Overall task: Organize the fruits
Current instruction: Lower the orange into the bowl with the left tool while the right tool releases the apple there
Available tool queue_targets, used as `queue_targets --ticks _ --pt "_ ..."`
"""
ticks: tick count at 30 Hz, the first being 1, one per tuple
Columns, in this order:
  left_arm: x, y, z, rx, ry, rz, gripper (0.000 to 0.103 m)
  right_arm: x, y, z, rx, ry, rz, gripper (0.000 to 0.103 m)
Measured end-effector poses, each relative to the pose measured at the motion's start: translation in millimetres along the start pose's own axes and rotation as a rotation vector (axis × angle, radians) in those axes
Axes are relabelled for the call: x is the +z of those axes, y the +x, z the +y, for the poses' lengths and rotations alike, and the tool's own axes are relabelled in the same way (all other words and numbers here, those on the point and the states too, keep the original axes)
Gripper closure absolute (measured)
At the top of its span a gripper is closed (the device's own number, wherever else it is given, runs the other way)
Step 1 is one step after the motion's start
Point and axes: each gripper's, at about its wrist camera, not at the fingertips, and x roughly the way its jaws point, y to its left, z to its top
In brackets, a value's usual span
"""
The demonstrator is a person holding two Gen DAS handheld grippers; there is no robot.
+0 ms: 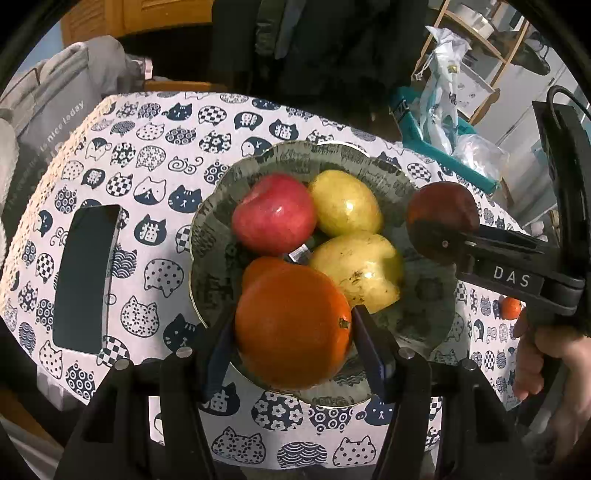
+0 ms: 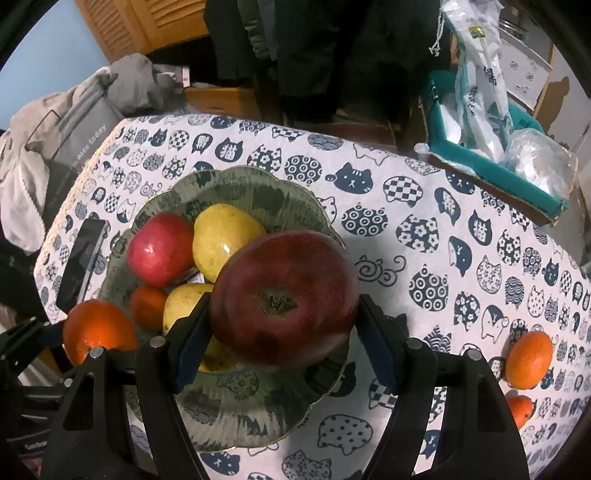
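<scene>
I read "DAS" in white letters on the right gripper (image 1: 445, 242) body in my left wrist view. A grey bag (image 2: 79, 142) beside the table carries "nice today"; the rest is unclear. The tablecloth (image 2: 424, 206) cat faces bear characters I can't read.

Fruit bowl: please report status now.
Left gripper shut on orange; right gripper shut on dark apple. Both above bowl. Nothing blocking.

This is a lived-in home: the worktop (image 2: 424, 229) wears a cat-print tablecloth (image 1: 155, 166), crumpled grey clothes (image 2: 26, 177) lie heaped beside it, dark coats (image 2: 314, 48) hang behind, and a louvred wooden cupboard door (image 2: 147, 22) and a wooden shelf rack (image 1: 491, 51) stand behind.
</scene>
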Motion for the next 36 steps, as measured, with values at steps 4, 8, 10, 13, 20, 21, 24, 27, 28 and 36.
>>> queue_targets --ticks 4,8,10,13,20,21,24,27,28,36 --pt "-1.5 8.0 0.3 0.003 0.000 0.025 0.040 -0.4 5.9 0.7 0.002 -0.002 0.014 0.028" --pt "-2.2 14.0 0.8 0.003 -0.002 0.043 0.040 0.7 7.6 1.7 -0.006 -0.009 0.018 0.028" --pt "-2.3 16.9 1.2 0.008 -0.002 0.053 0.040 1.3 7.6 1.5 -0.005 -0.009 0.020 0.027" --pt "-2.4 20.6 2.5 0.007 -0.010 0.067 0.040 2.1 8.5 2.4 -0.008 -0.016 0.026 0.026" --pt "2.2 5.6 1.1 0.003 -0.007 0.002 0.023 7.8 -5.5 3.3 0.015 -0.008 -0.019 0.025" --pt "2.6 4.3 1.5 0.001 -0.011 -0.002 0.023 8.9 -9.1 3.4 0.016 -0.007 -0.027 0.025" --pt "4.5 -2.1 2.6 0.002 -0.023 -0.021 0.023 11.6 -19.9 3.3 0.018 0.002 -0.054 0.025" --pt "7.4 -11.6 1.2 0.005 -0.027 -0.053 0.023 13.3 -33.7 2.7 0.012 0.008 -0.084 0.025" --pt "8.1 -15.7 0.8 0.006 -0.028 -0.068 0.023 13.5 -39.1 2.5 0.006 0.006 -0.096 0.025" --pt "13.8 -45.1 -4.7 -0.022 -0.047 -0.154 0.023 11.3 -78.3 -2.0 -0.049 -0.004 -0.178 0.025"
